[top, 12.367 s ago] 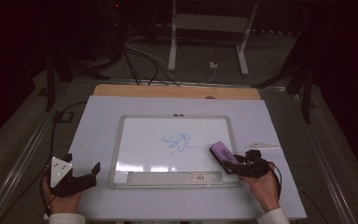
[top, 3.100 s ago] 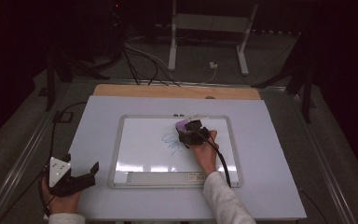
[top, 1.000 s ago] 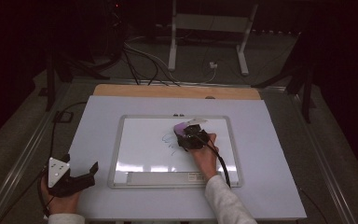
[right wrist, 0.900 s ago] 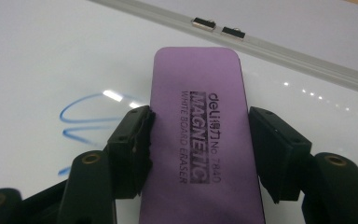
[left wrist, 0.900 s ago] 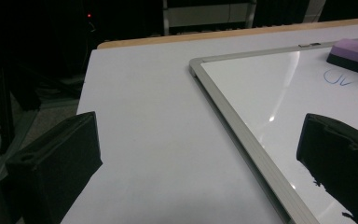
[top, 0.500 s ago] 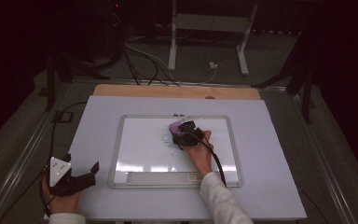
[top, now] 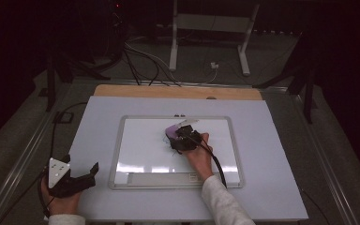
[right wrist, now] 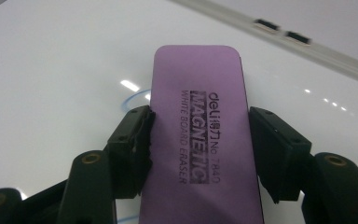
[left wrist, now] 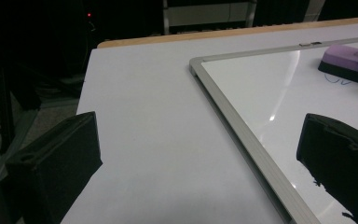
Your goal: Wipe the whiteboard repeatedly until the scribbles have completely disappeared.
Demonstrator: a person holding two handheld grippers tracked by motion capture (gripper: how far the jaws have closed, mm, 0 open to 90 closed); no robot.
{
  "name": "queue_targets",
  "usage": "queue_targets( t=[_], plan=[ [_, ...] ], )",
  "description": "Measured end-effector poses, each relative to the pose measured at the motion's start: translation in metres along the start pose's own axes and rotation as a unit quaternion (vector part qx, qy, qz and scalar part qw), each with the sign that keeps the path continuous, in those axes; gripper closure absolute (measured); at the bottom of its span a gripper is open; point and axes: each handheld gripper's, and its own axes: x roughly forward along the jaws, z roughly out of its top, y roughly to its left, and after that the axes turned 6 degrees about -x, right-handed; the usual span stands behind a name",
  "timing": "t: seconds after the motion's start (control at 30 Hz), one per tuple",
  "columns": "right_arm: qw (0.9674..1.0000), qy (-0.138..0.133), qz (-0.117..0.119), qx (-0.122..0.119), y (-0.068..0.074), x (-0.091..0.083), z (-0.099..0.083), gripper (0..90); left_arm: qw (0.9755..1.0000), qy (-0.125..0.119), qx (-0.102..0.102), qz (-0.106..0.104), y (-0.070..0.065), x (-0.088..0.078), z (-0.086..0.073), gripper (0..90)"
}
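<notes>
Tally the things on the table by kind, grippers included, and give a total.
Whiteboard: 1
Eraser: 1
Grippers: 2, the left gripper and the right gripper
Total: 4

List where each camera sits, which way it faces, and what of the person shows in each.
High view: above the person's side, looking forward and down on the white table; both forearms, left gripper, right gripper.
Left gripper view: rides the left gripper, looking across the table along its open black jaws.
Right gripper view: rides the right gripper, looking down; jaws clamp the purple rectangular foam eraser.
Shared: all three show the eraser and the silver-framed whiteboard.
</notes>
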Motion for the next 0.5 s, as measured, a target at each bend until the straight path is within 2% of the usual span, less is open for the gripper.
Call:
queue_targets(
  t=[0.13, 0.23, 0.37, 0.5],
  plan=[
    [0.9996, 0.003, -0.021, 0.019, -0.006, 0.005, 0.004, 41.4, 1.0, 0.0, -0.002, -0.001, 0.001, 0.0, 0.0, 0.5],
    [0.9993, 0.004, -0.027, 0.026, -0.005, 0.007, 0.006, 41.4, 1.0, -0.001, -0.002, -0.001, 0.001, 0.0, 0.0, 0.5],
    [0.9998, 0.001, -0.011, 0.017, -0.005, 0.006, 0.006, 41.4, 1.0, 0.002, 0.001, -0.002, 0.0, 0.002, 0.0, 0.4],
    [1.0, -0.001, 0.008, -0.003, 0.004, 0.005, 0.006, 41.4, 1.0, 0.003, 0.002, -0.001, 0.0, 0.002, 0.0, 0.4]
  ],
)
